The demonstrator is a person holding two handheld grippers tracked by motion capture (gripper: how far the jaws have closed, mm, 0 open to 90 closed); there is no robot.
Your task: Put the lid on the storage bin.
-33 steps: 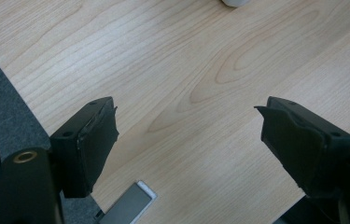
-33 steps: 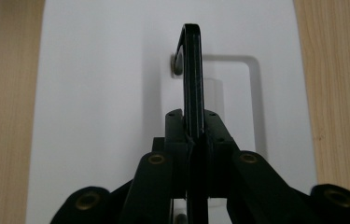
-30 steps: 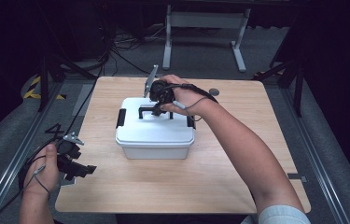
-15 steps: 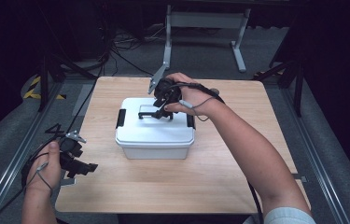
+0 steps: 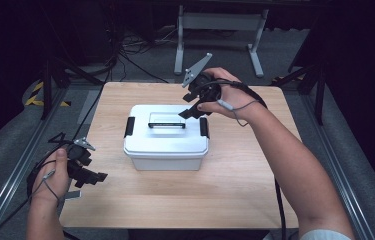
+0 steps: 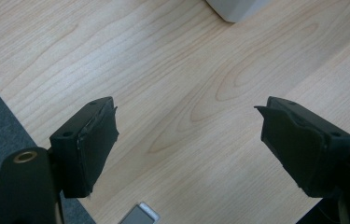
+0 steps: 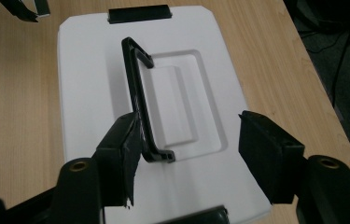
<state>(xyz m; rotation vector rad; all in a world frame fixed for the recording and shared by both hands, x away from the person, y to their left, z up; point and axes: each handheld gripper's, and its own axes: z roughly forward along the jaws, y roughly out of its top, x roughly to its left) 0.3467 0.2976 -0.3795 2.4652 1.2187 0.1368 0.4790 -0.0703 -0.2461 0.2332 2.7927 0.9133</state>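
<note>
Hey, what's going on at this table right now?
A person holds a gripper in each hand at a wooden table. The right gripper hangs open just above the white lidded box, near the right end of its black carry handle, gripping nothing. The left gripper waits open and empty near the table's front left corner. The box's lid is on, with a black latch at each end.

Black claw [image 5: 193,111] with grey triangular plate [image 5: 196,70] (thin cable trailing), pale sleeve [image 5: 322,235].
</note>
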